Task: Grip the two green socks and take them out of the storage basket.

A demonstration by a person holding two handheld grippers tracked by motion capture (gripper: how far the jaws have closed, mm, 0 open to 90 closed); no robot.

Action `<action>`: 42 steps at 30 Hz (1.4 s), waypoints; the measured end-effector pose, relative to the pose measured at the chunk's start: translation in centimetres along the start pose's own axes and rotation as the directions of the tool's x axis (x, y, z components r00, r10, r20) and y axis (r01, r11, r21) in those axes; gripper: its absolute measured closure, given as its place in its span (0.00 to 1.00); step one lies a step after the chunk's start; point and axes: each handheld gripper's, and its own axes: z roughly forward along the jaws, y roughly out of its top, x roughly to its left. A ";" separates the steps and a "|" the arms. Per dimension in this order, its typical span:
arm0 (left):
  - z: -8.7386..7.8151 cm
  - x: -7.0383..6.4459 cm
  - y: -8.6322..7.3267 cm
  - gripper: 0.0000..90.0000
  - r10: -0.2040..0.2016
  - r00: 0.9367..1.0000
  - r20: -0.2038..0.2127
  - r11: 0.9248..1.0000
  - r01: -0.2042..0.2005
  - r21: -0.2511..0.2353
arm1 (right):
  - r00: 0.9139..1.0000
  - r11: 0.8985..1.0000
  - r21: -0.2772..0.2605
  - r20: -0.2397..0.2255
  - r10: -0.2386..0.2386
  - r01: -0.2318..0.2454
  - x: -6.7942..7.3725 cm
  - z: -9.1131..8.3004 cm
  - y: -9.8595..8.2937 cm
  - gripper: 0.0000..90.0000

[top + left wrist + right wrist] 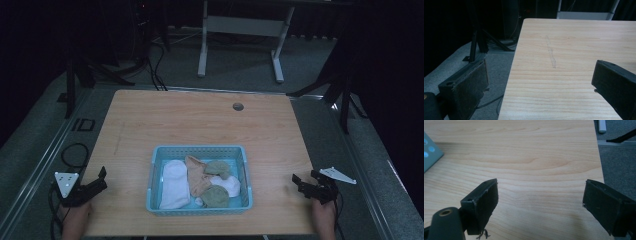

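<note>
At the near left corner of the wooden desk [200,120], the left gripper [100,179] is held at the edge by a hand [76,220], its fingers [467,87] spread wide and released, with nothing between them; in the left gripper view one finger hangs past the desk edge above the grey floor [491,65] and the other is seen over the wood, where a faint pencil-like scratch [551,53] runs away from the camera.

Near the front middle of the desk a light blue plastic basket [156,175] is set, its long axis running left to right and its walls perforated. Inside it, a white sock [175,184] is laid along the left side, lengthwise front to back; just beside it a tan sock [196,176] is draped in the same direction; two olive-green socks [216,195] are bundled at the right, one behind the other, over another white piece [230,184].

At the near right edge the right gripper [299,181] is held low over bare wood, well apart from the basket, its fingers [482,203] likewise parted and gripping nothing. A corner of the basket is caught at the left edge of the right gripper view.
</note>
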 end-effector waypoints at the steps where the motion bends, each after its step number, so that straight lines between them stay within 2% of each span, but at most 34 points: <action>1: 0.0 0.0 0.0 0.00 0.002 1.000 0.000 1.000 -0.002 -0.001 | 1.000 1.000 0.000 0.000 0.000 0.000 0.0 0.0 0.0 0.14; 5: 0.0 0.0 0.0 0.00 0.005 1.000 0.001 1.000 -0.005 0.001 | 1.000 1.000 0.019 -0.005 -0.016 0.016 0.1 0.1 0.0 0.14; 7: 0.0 0.0 0.0 0.00 0.001 1.000 0.000 1.000 -0.001 0.002 | 0.999 0.999 0.025 -0.023 -0.021 0.022 0.1 0.1 0.0 0.14; 12: 0.0 0.0 0.0 0.00 -0.005 1.000 0.000 1.000 0.005 0.004 | 0.993 0.997 0.060 -0.109 -0.051 0.058 -0.4 -0.1 0.0 0.14; 16: 0.0 0.0 0.0 0.00 -0.004 1.000 0.001 1.000 0.004 0.003 | 0.989 0.993 0.076 -0.128 -0.078 0.088 -0.9 -0.6 -0.1 0.14; 18: 0.0 0.0 0.0 0.00 -0.004 1.000 -0.001 1.000 0.004 0.004 | 0.984 0.994 0.069 -0.162 -0.077 0.089 -1.2 -0.9 -0.2 0.14; 19: 0.0 0.0 0.0 0.00 -0.004 1.000 -0.001 1.000 0.004 0.004 | 0.977 0.994 0.065 -0.198 -0.076 0.090 -1.3 -1.0 -0.2 0.14; 21: 0.0 0.0 0.0 0.00 -0.003 1.000 0.000 1.000 0.003 0.005 | 0.970 0.992 0.072 -0.229 -0.088 0.107 -1.4 -1.2 -0.1 0.14; 22: 0.0 0.0 0.0 0.00 -0.003 1.000 0.001 1.000 0.003 0.005 | 0.956 0.986 0.091 -0.272 -0.113 0.142 -1.4 -1.3 -0.1 0.14; 23: 0.0 0.0 0.0 0.00 -0.003 1.000 0.001 1.000 0.003 0.005 | 0.956 0.986 0.091 -0.272 -0.113 0.142 -1.4 -1.3 -0.1 0.14; 24: 0.0 0.0 0.0 0.00 -0.002 1.000 0.001 1.000 0.002 0.005 | 0.947 0.982 0.098 -0.293 -0.129 0.164 -1.4 -1.3 -0.1 0.14; 25: 0.0 0.0 0.0 0.00 -0.001 1.000 0.002 1.000 0.001 0.005 | 0.930 0.970 0.118 -0.330 -0.163 0.211 -1.3 -1.3 -0.1 0.14; 26: 0.0 0.0 0.0 0.00 -0.002 1.000 0.003 1.000 0.001 0.006 | 0.930 0.970 0.118 -0.330 -0.163 0.211 -1.3 -1.3 -0.1 0.14; 27: 0.0 0.0 0.0 0.00 -0.002 1.000 0.002 1.000 0.002 0.006 | 0.920 0.964 0.126 -0.350 -0.178 0.234 -1.2 -1.3 -0.1 0.15; 28: 0.0 0.0 0.0 0.00 -0.001 1.000 0.001 1.000 0.001 0.007 | 0.901 0.948 0.142 -0.378 -0.214 0.285 -0.9 -1.3 -0.1 0.15; 29: 0.0 0.0 0.0 0.00 0.001 1.000 0.002 1.000 -0.001 0.007 | 0.901 0.948 0.142 -0.378 -0.214 0.285 -0.9 -1.3 -0.1 0.15; 32: 0.0 0.0 0.0 0.00 0.001 1.000 0.002 1.000 -0.001 0.007 | 0.876 0.925 0.162 -0.412 -0.253 0.343 -0.5 -1.3 0.0 0.15; 33: 0.0 0.0 0.0 0.00 0.002 1.000 0.003 1.000 -0.002 0.007 | 0.861 0.919 0.167 -0.441 -0.254 0.357 -0.3 -1.4 0.3 0.15; 34: 0.0 0.0 0.0 0.00 0.001 1.000 0.002 1.000 -0.001 0.008 | 0.861 0.919 0.167 -0.441 -0.254 0.357 -0.3 -1.4 0.3 0.15; 35: 0.0 0.0 0.0 0.00 0.000 1.000 0.004 1.000 0.000 0.008 | 0.856 0.915 0.175 -0.449 -0.255 0.364 -0.2 -1.5 0.4 0.16; 36: 0.0 0.0 0.0 0.00 0.000 1.000 0.005 1.000 0.000 0.008 | 0.853 0.908 0.190 -0.456 -0.254 0.372 -0.1 -1.5 0.5 0.16; 40: 0.0 0.0 0.0 0.00 0.000 1.000 0.005 1.000 0.000 0.009 | 0.830 0.881 0.248 -0.504 -0.238 0.403 0.6 -1.5 1.1 0.15; 42: 0.0 0.0 0.0 0.00 0.000 1.000 0.004 1.000 0.000 0.010 | 0.825 0.865 0.264 -0.507 -0.252 0.426 1.1 -1.6 1.4 0.14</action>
